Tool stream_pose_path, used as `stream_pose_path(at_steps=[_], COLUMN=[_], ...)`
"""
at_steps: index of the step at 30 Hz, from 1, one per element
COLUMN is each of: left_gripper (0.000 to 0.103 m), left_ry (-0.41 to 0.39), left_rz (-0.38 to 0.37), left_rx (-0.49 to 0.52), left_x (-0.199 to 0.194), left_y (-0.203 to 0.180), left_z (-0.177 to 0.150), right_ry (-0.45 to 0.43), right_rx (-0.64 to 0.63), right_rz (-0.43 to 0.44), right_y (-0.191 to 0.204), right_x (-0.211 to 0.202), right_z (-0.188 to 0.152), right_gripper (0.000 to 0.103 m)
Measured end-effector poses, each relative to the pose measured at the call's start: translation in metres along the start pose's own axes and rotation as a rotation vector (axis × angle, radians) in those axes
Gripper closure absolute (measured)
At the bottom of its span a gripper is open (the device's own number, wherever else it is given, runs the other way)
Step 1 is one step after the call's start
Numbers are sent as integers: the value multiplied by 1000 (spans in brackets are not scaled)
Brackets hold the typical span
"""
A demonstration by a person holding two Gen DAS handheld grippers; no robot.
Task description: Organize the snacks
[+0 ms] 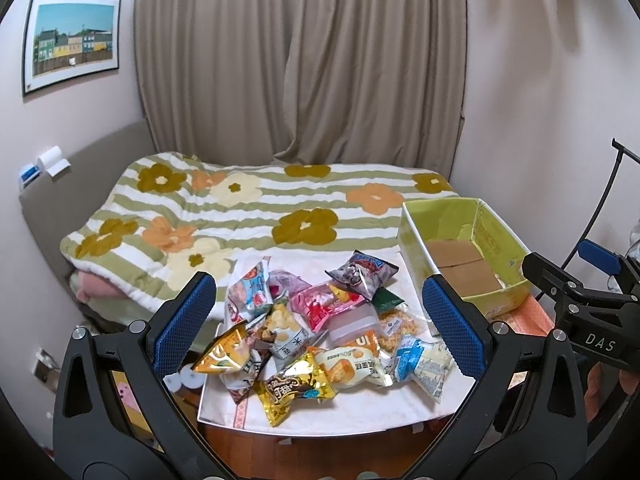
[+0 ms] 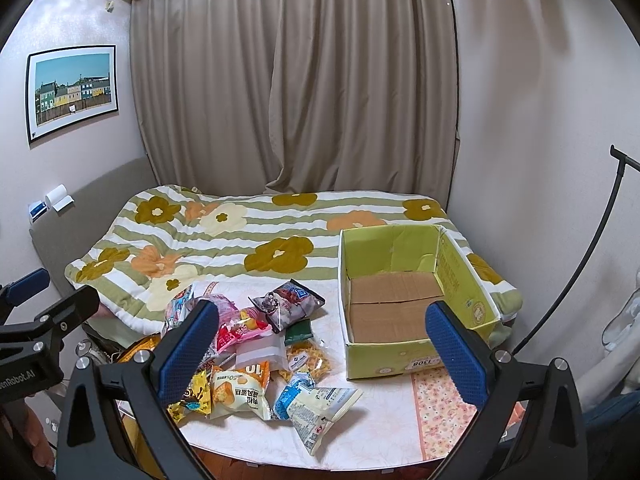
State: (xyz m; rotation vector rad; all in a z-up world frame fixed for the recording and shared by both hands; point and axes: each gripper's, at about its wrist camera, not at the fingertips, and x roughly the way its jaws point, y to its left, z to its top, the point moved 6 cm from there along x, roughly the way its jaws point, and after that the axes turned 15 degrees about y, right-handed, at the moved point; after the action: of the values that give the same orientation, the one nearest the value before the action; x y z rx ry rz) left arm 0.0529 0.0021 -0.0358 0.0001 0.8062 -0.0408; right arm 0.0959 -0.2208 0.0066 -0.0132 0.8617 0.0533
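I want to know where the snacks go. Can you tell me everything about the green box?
The green box is an open-topped cardboard carton, lime green on its walls inside and out, with a plain brown floor of two flaps. A white label sits on its near wall. It looks empty apart from something pale in one corner. It stands upright on the table, right of the snack pile, its far end against the flowered blanket.

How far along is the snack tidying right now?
Nothing looks done: the green box shows only its bare cardboard floor. Nothing is in hand either; the left tool and right tool are both open and empty. All the snack packets are left, piled on the table beside the box.
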Motion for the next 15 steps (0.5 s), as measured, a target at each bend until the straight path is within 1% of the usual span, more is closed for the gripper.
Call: stream_pose_path(at_steps=[15], left_gripper=[0], left_ry=[11], left_rz=[0], left_rx=[-4], left_x=[3], left_y=[5], left_z=[-6], right_ry=[9], right_rx=[1], right_rz=[4], right_y=[5], right_x=[2], right_z=[-6], right_gripper=[0])
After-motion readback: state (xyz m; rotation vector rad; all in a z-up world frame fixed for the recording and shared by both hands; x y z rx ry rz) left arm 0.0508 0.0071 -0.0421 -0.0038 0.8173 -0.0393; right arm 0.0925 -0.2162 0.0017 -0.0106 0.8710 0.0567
